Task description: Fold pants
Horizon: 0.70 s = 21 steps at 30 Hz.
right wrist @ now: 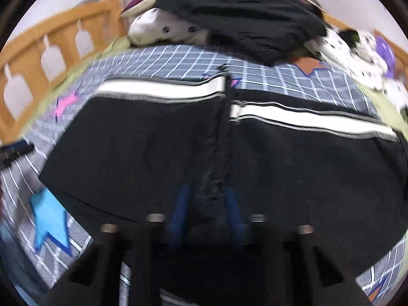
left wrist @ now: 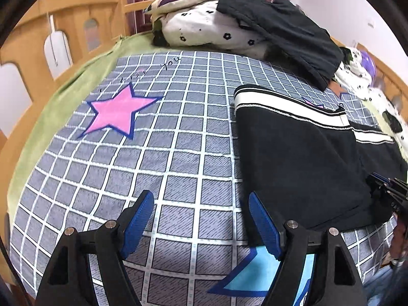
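Two claws: we find left gripper (left wrist: 201, 219) spread over checked bedsheet (left wrist: 178, 153); right gripper (right wrist: 206, 204) pinching pants (right wrist: 306, 168).
Upper frame: dark garment (left wrist: 280, 25) atop floral bedding (left wrist: 204, 30).

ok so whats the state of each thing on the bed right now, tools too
left tool: open, empty, over the bedsheet, apart from the pants
right tool: shut on a bunched ridge of the pants
pants: partly folded on the sheet, white stripe facing up
dark garment: crumpled on the spotted bedding
bedsheet: spread flat
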Tool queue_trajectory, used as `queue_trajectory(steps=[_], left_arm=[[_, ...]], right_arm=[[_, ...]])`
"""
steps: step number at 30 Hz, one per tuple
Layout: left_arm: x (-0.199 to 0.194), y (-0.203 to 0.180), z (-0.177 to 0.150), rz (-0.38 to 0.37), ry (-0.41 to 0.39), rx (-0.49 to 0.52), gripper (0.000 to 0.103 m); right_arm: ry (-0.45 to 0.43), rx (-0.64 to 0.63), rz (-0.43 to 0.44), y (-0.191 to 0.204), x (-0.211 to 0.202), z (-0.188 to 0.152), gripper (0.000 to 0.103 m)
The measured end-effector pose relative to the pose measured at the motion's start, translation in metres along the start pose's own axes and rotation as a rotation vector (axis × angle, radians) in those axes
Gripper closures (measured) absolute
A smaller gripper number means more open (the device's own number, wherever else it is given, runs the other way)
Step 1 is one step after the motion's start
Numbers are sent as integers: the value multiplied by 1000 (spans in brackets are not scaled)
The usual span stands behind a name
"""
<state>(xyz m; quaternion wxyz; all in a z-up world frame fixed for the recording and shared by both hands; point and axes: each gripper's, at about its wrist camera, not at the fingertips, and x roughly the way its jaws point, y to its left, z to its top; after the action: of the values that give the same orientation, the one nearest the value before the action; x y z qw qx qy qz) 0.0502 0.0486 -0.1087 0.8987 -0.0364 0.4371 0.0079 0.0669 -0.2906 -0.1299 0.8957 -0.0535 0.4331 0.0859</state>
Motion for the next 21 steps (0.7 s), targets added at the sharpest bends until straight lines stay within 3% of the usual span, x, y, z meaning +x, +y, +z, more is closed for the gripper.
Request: queue_trajectory(steps=[2,5,7,10,11,12,13,15,18,20,21], left_arm=[[-3,1,0,10,-3,8,28],[-5,5,4,16,-26,1,28],[-5,6,4,11,-24,-1,28],[2,8,5,4,-4,-3,28],[4,10,5,7,3,-5,28],[5,12,5,10,6,-10,28],[6,13,5,11,8,-18,28],[9,16,5,1,15,-37,28],[14,15,5,-3,19,-44,28],[14,13,3,-14,11,-37,28],[13,12,3,-26,7,-30,28]], right_arm=[[-67,-27,-30,4,-13,-2,96],[-161,83,52,-22,-49,-7,96],[-143,133,70,-33,-48,-14,96],[15,176,93,-37,-15,-29,94],[13,154,76,-35,-15,-30,92],[-12,137,65,-32,-19,-30,80],[-31,129,53,-32,-24,-27,59],[-75,159,63,-37,-28,-20,44],[-26,214,100,-42,-4,-5,44],[27,231,112,-43,18,-2,58],[48,233,114,-40,29,-3,75]])
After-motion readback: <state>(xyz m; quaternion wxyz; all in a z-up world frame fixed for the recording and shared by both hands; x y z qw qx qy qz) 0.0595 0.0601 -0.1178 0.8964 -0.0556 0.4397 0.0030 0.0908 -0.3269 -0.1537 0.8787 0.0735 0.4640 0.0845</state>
